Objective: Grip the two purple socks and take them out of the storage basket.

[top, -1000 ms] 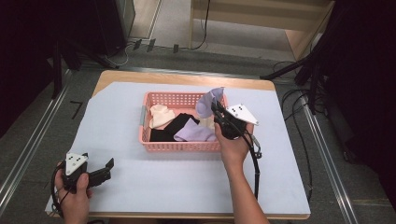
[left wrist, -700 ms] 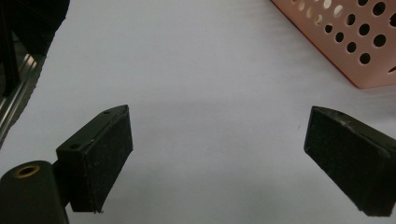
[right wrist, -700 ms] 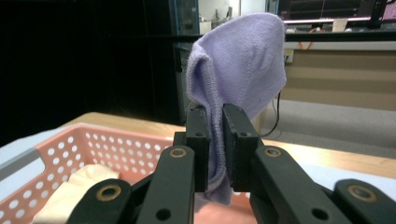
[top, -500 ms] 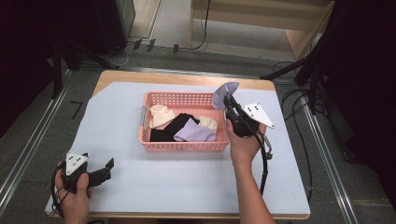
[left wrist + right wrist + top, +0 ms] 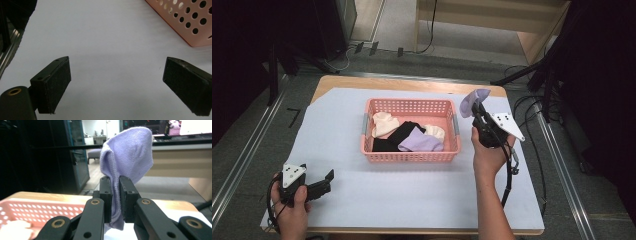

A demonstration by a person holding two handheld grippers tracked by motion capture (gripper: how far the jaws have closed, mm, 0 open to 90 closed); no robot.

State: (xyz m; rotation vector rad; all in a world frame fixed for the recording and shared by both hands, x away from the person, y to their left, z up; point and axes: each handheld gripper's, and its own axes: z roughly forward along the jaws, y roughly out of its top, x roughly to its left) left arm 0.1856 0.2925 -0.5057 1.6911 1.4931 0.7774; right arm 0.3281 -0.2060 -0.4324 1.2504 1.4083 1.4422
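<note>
White-covered table (image 5: 412, 200): right gripper (image 5: 478, 112) clamps a lilac knit sock (image 5: 474, 101) at 3 o'clock of the pink perforated plastic basket (image 5: 409, 156); left gripper (image 5: 328, 177) gapes wide, empty.

1. The sock (image 5: 128, 152) pinched in the right hand-held gripper (image 5: 115, 192) is pale lilac, plain, with a fine knit texture.
2. The basket (image 5: 409, 155) is salmon pink, its walls patterned with rows of small round holes.
3. In the basket lie a second lilac sock (image 5: 421, 142), a black sock (image 5: 398, 136) and cream socks (image 5: 383, 123).
4. The sheet (image 5: 412, 195) covering the counter is a very pale bluish white, unpatterned.
5. The counter edge (image 5: 412, 82) at the far side is light wood brown.
6. Both hand-held grippers are black; the left hand-held gripper (image 5: 319, 184) carries a grey-white plate with dark dots.
7. Brass-coloured rivets mark the right hand-held gripper's links.
</note>
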